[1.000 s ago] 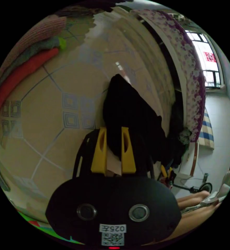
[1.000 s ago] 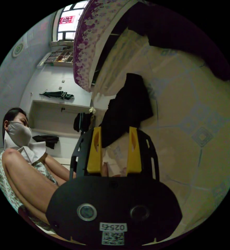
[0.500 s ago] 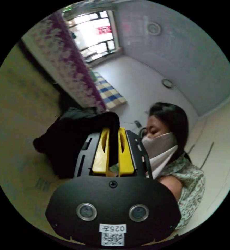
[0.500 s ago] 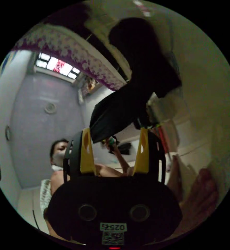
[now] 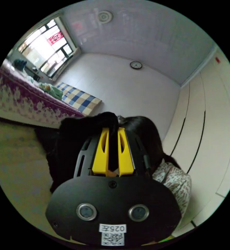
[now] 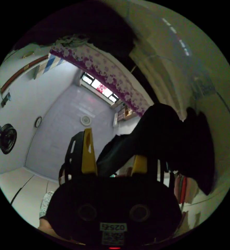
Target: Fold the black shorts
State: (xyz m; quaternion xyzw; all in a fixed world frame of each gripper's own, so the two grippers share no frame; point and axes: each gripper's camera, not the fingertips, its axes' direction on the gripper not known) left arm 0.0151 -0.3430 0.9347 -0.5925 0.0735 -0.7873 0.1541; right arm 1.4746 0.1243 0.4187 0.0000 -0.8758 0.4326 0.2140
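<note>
- Black shorts (image 5: 76,135) hang lifted off the patterned mat (image 5: 13,161), bunched and drooping from the left gripper (image 5: 112,145).
- In the left gripper view, that gripper's yellow fingers (image 5: 100,153) stand nearly together, clamped on a fold of the black cloth that fills the narrow slot between them.
- In the right gripper view, the shorts (image 6: 172,140) drape across the right gripper (image 6: 115,158); its fingers (image 6: 88,153) stand well apart, and the cloth covers the far one, so no pinch is made there.
- Judging by the sag, the fabric is light, soft and limp; it should be taken at the waistband or a hem corner and pulled taut before laying flat.
- A person (image 5: 172,179) in a floral top sits just behind the shorts.
- Beyond are a purple floral bed cover (image 5: 29,104), a window (image 5: 47,47) and a wall clock (image 5: 136,65).
</note>
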